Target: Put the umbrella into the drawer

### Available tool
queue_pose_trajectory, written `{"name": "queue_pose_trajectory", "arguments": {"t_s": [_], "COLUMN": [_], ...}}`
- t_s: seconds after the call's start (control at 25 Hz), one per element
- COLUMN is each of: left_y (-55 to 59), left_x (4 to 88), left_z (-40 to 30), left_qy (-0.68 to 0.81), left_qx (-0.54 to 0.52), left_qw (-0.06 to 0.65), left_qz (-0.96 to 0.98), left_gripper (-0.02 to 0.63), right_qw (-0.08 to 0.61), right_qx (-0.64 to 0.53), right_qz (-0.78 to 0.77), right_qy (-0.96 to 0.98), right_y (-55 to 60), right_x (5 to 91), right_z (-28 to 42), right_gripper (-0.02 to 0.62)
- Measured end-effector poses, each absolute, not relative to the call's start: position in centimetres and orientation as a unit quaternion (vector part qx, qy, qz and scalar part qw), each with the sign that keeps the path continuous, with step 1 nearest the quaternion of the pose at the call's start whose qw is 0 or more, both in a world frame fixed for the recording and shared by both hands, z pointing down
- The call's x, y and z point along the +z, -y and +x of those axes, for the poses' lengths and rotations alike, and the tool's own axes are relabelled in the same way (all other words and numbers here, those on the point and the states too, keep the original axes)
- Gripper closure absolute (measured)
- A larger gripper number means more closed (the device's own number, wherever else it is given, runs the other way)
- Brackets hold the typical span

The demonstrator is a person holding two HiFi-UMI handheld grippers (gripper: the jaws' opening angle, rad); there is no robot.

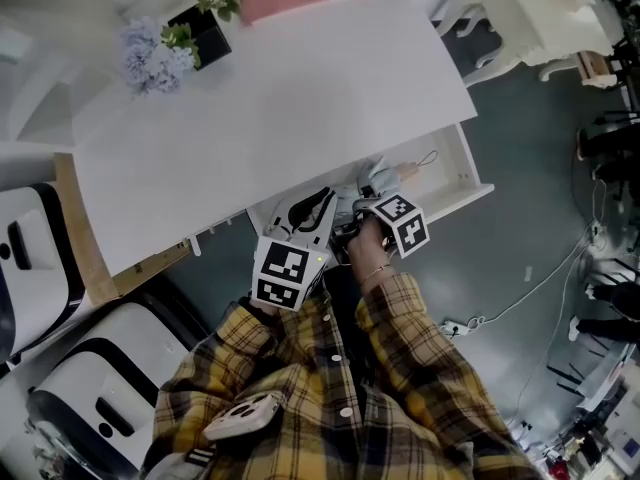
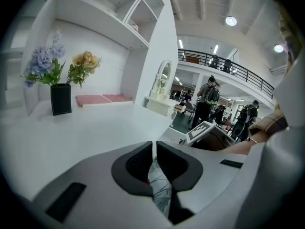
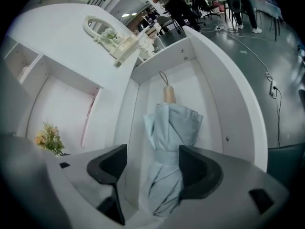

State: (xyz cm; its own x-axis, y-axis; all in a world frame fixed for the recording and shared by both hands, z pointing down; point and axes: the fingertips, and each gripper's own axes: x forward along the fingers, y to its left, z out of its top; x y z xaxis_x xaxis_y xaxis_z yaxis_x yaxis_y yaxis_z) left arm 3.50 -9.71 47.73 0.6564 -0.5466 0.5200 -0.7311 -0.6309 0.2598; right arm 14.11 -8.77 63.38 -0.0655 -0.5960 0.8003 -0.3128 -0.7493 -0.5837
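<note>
Checked shirt [image 1: 330, 398] of the person, foreground. Folded pale blue umbrella [image 3: 169, 128] lying lengthwise inside the open drawer [image 3: 217, 94], its wooden handle [image 3: 169, 94] pointing away from the grippers. Right gripper [image 3: 152, 163]: jaws apart, one on either side of the umbrella. Left gripper [image 2: 155, 159]: jaws pinched on a fold of umbrella cloth. White desk [image 1: 300, 98] above the drawer; flowers [image 1: 160, 53] at its far corner

Folded pale-blue umbrella [image 3: 167, 142], wooden handle with loop, lengthwise in open white drawer [image 3: 217, 89].
</note>
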Motion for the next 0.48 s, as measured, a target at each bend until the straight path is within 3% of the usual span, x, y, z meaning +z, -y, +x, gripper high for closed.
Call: {"name": "queue_pose_trajectory", "arguments": {"t_s": [0.48], "left_y": [9.8], "left_x": [44.2], "left_z": [4.0], "left_qy": [0.357], "left_qx": [0.185], "left_qw": [0.204], "left_qz": [0.892], "left_gripper": [0.563], "right_qw": [0.162], "right_qx": [-0.617], "right_qz": [-0.610], "right_qy": [-0.470], "right_y": [12.5], "right_x": [53.2], "right_z": [12.9], "right_gripper": [0.267]}}
